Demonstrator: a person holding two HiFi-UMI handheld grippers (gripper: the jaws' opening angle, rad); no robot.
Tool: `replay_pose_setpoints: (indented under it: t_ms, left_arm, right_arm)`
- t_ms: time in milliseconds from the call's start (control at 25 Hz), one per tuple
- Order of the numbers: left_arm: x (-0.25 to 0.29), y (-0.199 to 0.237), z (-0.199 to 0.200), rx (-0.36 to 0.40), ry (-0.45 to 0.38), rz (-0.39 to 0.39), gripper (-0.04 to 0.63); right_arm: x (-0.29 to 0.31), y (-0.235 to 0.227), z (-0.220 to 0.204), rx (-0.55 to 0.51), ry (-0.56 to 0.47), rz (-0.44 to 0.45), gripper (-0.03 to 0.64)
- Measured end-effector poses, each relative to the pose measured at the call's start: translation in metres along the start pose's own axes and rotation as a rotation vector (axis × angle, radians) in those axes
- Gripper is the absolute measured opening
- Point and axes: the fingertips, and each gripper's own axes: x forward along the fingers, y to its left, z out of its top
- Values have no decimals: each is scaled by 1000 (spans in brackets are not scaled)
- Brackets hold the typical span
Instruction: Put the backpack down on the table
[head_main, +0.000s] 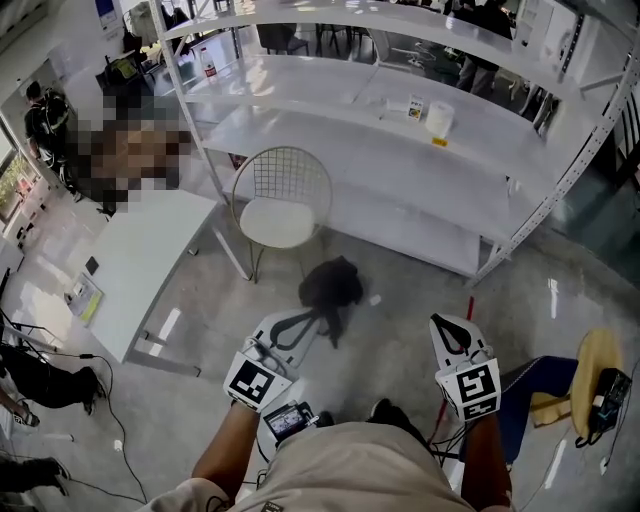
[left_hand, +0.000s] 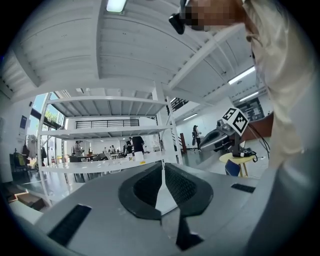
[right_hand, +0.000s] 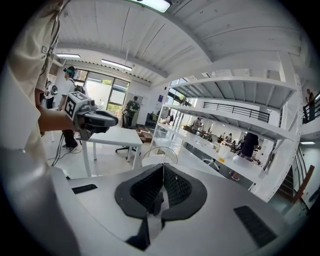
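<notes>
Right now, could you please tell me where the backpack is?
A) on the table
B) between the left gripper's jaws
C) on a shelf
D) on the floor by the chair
D: in the head view the backpack lies on the floor just in front of the chair, well apart from the table.

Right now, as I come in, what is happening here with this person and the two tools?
A person holds the left gripper and the right gripper out in front. Both have their jaws closed with nothing between them. The black backpack lies on the floor in front of a white wire chair, untouched. The white table stands to the left, and the backpack is not yet on it.
</notes>
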Motion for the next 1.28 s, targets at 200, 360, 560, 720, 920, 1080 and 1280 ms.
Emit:
replay_pose_setpoints:
  t_ms: [200,360,560,720,920,1080,1280]
  left_arm:
    - [32,8,-10,14,38,-10,29]
    - [68,20,-17,-3,63,14,29]
    - [112,42,-19,-29,90,86,29]
    - [147,57,-25,-39,110,148,29]
    - [169,75,-38,-56,137,213,29]
    - [172,96,-55,-81,169,249,29]
    - [174,133,-83,-101,168,256,29]
  right_arm:
    - [35,-14,-2,-11,7,56,25]
    - [71,-35,-14,-12,3,116,25]
    - [119,-71,-20,-17,-19,196,25]
    - [153,-101,-24,-35,-40,254,26]
    - [192,-119,-28,-48,-52,315,26]
    - [224,-120,-31,-35,-48,340,26]
    - [270,-110,-30,-26,-21,360,26]
